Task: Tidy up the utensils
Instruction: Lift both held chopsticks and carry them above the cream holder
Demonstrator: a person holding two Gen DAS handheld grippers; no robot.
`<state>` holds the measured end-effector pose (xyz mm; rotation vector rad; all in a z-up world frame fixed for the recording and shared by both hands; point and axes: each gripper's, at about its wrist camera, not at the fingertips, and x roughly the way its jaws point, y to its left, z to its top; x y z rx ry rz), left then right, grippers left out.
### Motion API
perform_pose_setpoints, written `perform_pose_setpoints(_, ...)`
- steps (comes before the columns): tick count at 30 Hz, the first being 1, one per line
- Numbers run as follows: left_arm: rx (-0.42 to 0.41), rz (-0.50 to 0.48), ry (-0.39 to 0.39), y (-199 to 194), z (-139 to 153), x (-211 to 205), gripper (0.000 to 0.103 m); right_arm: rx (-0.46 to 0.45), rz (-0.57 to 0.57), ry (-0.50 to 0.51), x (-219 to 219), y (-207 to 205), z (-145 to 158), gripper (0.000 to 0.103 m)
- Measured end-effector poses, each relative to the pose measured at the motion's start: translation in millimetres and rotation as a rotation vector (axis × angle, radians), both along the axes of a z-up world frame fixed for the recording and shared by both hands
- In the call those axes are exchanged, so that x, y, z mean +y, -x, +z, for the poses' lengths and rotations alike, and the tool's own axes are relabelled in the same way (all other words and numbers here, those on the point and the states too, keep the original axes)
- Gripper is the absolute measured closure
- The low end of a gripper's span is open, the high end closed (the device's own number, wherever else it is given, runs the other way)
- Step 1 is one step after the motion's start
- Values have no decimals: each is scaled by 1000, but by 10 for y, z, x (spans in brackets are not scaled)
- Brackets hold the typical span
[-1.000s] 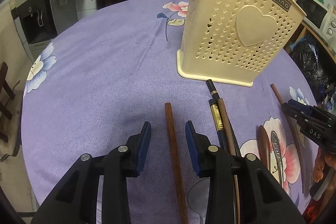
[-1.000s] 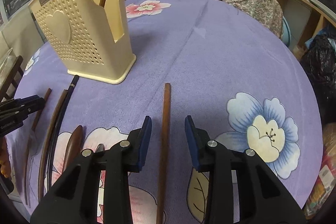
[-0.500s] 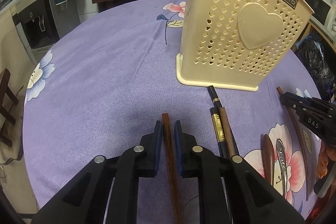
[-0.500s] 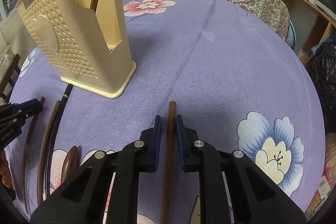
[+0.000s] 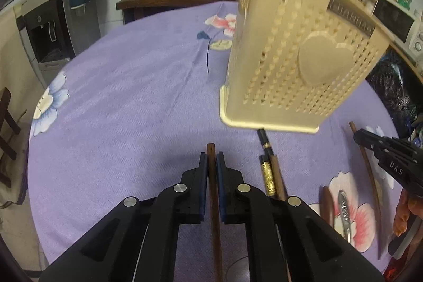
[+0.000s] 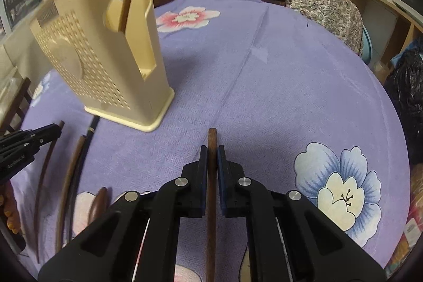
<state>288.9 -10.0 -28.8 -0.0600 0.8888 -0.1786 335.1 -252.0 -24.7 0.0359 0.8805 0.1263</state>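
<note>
Utensils mostly lie loose on the purple flowered tablecloth (image 5: 127, 102), so the sorting looks barely begun. Largest on the table is the cream holder (image 5: 298, 62) with its heart pattern, standing at the far middle; one brown stick (image 6: 126, 8) shows through its side opening, the only piece I can see inside it.

Near the holder's foot lie a black chopstick with a gold band (image 5: 265, 163), a brown chopstick (image 5: 279, 176) touching it, a long curved brown stick (image 5: 366, 171) farther right, and a dark wooden spoon (image 5: 327, 205) just beside a metal spoon (image 5: 343, 210).

Both grippers have closed on something. The left gripper (image 5: 211, 163) pinches a brown chopstick (image 5: 214, 218) near its far tip; the right gripper (image 6: 212, 157) pinches another (image 6: 211, 218) the same way. Whether either has left the cloth I cannot tell. By my reckoning both held sticks and all the loose pieces are yet to go into the holder.
</note>
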Motion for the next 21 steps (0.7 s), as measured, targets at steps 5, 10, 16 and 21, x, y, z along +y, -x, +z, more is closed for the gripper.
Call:
perform_pose_setpoints(5,-99,5,43,71,422,120,95,-97,3,-56,-100,192,432,95)
perform_pose_setpoints(10,-239,15,74,179,988,319,95,-250,0,-108,-256,525,1079,95)
perform_pose_setpoints(16,-368,51,98,304,1455,502,95,-371,3,-92,-333,769,1607,95)
perform_pose_setpoints(21,-389,75,81,264,1497,471,95,-376,-9,-70,-280,739,1657,95)
